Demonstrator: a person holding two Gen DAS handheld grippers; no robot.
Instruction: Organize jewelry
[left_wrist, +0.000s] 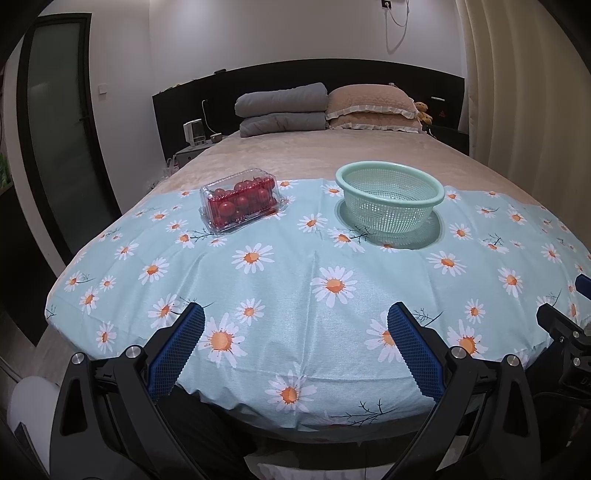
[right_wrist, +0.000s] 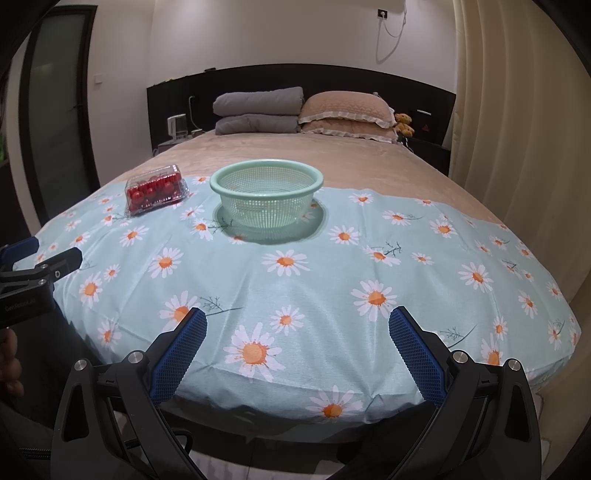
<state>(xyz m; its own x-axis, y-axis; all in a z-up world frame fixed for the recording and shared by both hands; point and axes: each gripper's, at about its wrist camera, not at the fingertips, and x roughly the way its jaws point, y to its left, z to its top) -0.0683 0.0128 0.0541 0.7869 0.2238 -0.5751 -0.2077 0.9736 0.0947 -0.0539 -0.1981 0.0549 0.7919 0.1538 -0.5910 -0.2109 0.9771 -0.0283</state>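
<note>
above the bed (left_wrist: 332, 155), both jaws wide, empty

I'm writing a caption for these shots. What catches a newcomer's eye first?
A clear box of red beads sits on the daisy cloth, left of an empty green basket. Nearer the camera, both open tongs, left and right, hover above the cloth's edge.

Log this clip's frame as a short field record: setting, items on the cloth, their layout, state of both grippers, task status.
setting: bed with a daisy cloth over its near end
items: clear box of red round pieces, lid closed; green basket, looks empty
layout: box left of basket, apart, both at the cloth's far edge
left gripper: jaws open, holding nothing, over the near cloth
right gripper: jaws open, holding nothing
task status: nothing touched yet; no jewelry clearly visible
</note>
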